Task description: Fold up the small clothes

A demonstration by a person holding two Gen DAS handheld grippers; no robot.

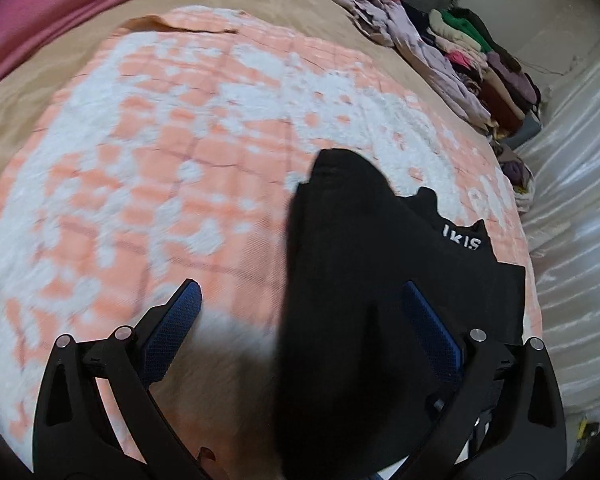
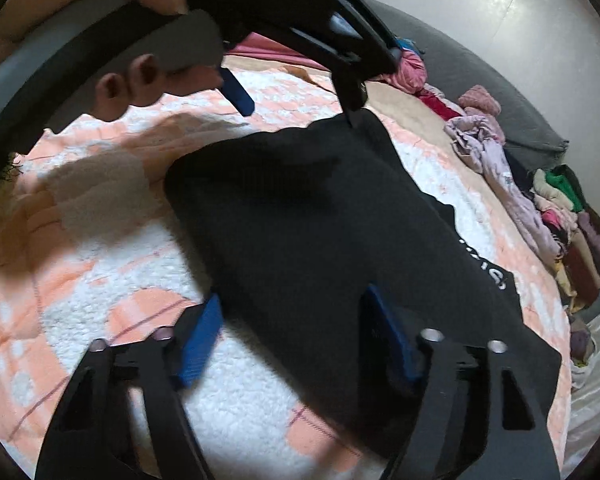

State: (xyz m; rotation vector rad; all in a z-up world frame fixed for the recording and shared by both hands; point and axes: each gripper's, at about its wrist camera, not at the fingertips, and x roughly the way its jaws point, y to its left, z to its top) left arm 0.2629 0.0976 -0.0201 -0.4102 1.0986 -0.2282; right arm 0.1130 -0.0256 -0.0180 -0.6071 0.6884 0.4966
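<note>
A small black garment with white lettering lies folded over on the orange-and-white blanket; it also shows in the right wrist view. My left gripper is open just above it, its right blue pad over the cloth, its left pad over bare blanket. My right gripper is open over the garment's near edge. The left gripper shows in the right wrist view at the garment's far end, held by a hand.
A pile of folded and loose clothes lines the right side of the bed, also seen in the right wrist view. A pink cloth lies at the far left. White sheeting runs along the right edge.
</note>
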